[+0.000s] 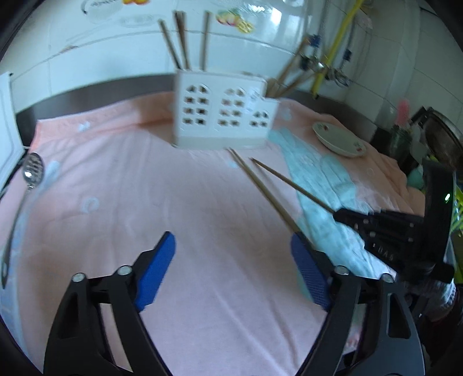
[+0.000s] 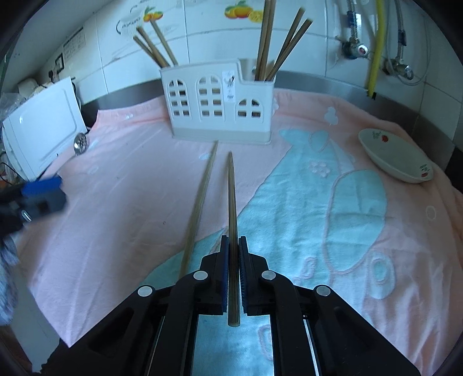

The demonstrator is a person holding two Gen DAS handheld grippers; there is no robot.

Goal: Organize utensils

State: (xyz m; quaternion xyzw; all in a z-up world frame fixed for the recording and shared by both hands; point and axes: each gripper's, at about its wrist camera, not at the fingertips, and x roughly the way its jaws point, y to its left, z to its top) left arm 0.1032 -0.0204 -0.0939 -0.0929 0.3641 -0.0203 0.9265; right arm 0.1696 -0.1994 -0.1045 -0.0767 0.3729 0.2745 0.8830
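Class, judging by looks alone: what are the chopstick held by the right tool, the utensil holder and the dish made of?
Chopstick: probably wood or bamboo; matte brown.
Utensil holder: likely moulded plastic; smooth cream walls, cut-out windows.
Dish: seemingly glazed ceramic; glossy white, printed fruit.

You face a worktop covered by a pink towel [image 2: 121, 185] with a pale blue cartoon shape. A white oval dish [image 2: 396, 157] rests at its right edge. A yellow pipe [image 2: 377, 49] runs down the white tiled wall [image 2: 202, 40], which carries fruit stickers [image 2: 240, 12].
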